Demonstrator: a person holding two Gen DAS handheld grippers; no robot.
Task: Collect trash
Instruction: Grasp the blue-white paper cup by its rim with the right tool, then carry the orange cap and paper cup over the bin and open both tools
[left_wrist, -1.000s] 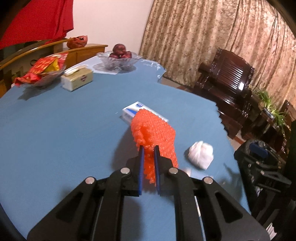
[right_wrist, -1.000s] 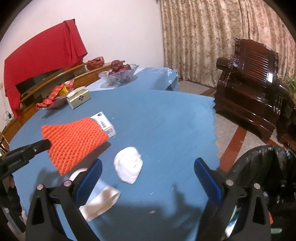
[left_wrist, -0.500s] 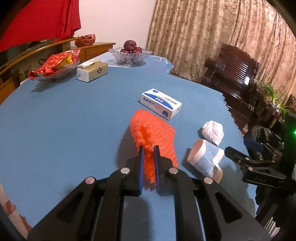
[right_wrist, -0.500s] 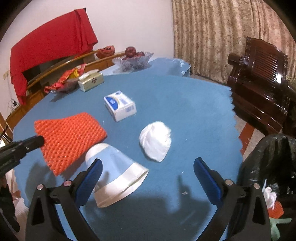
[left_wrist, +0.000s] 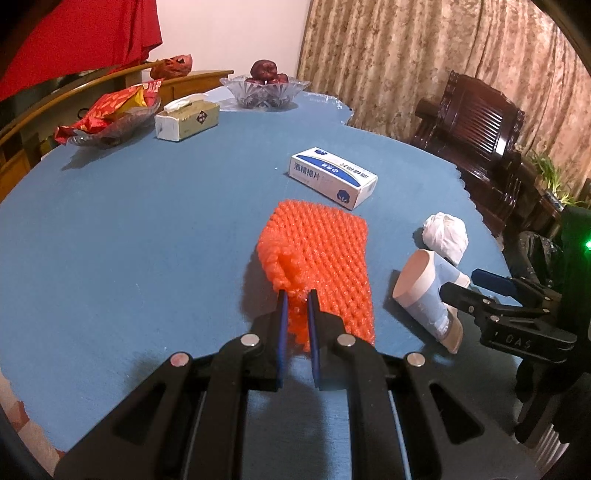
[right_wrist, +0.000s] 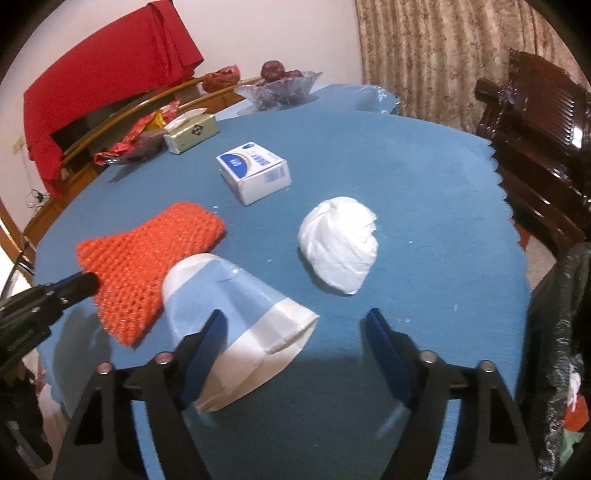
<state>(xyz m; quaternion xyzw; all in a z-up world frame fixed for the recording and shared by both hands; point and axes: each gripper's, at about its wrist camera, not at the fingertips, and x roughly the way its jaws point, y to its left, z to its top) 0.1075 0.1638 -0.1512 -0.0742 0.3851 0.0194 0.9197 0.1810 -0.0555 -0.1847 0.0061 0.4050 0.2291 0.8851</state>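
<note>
Four loose pieces are counted on the blue bench (left_wrist: 147, 229): one orange foam net (left_wrist: 325, 254), one flattened paper cup (right_wrist: 236, 314), one white crumpled wad (right_wrist: 340, 243) and one blue-and-white box (left_wrist: 332, 177). The left tongs (left_wrist: 295, 299) are clenched on the near edge of the orange foam net, which is seen lying out over the bench ahead of them. The right tongs (right_wrist: 295, 321) are spread wide; the paper cup lies on its side just ahead, its flattened mouth end overlapped by the left blue pad (right_wrist: 207, 347), though contact cannot be told. The white crumpled wad is found just beyond the cup, to the right, and the box farther off, near the middle of the bench. At the far side, one tissue box (left_wrist: 186, 120), one glass bowl of dark red fruit (left_wrist: 264, 86) and one dish of red snack packets (left_wrist: 110, 118) are set. A black trash bag (right_wrist: 554, 350) is seen off the right edge of the bench, and a dark wooden armchair (left_wrist: 476, 122) stands beyond.
</note>
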